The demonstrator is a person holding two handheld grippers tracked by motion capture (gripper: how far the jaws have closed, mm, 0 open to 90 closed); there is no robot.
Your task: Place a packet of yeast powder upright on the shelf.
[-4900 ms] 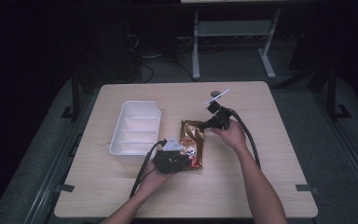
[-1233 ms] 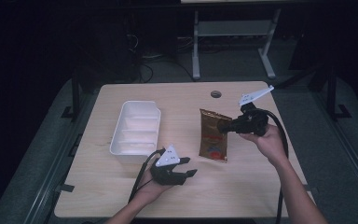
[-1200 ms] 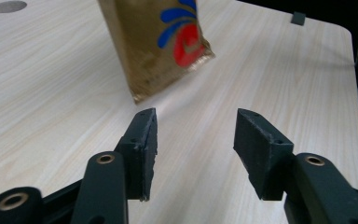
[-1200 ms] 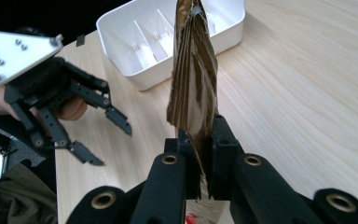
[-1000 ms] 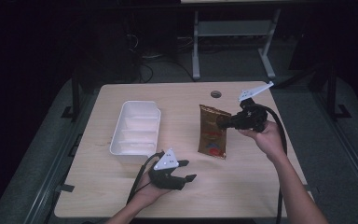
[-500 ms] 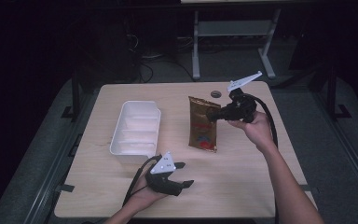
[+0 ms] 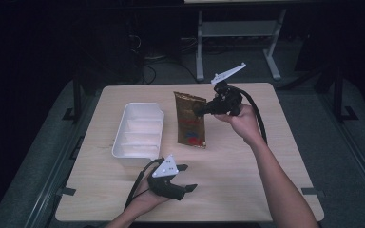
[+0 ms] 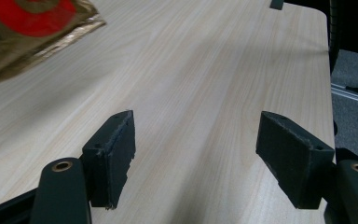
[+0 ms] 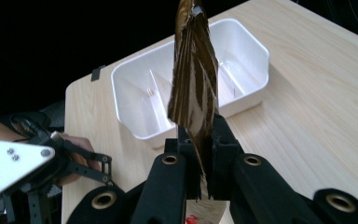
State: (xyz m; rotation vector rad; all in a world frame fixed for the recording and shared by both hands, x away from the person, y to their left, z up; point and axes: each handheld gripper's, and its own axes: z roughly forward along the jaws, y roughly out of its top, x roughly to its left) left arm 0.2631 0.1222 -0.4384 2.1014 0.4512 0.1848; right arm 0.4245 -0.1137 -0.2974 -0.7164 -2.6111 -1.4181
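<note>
Right gripper (image 7: pixel 200 110) clamps pouch (image 7: pixel 190 119) upright, tray (image 7: pixel 139 131) just left; left gripper (image 7: pixel 185 177), jaws just opened, empty, nearer tray.

Light wood-grain counter (image 7: pixel 247 166) carrying a white compartmented tray (image 7: pixel 140 129) left of centre, resting flat on its surface.

Right gripper (image 7: pixel 200 110) clamped on the upper right edge of the brown-gold pouch (image 7: pixel 190 121), pouch held up off the table (image 7: pixel 247 190), hanging roughly upright just right of the white divided tray (image 7: pixel 140 129). Left gripper (image 7: pixel 186 177) sits low near the front edge, jaws spread and just been opening, nothing between them. Pouch and left gripper well apart
</note>
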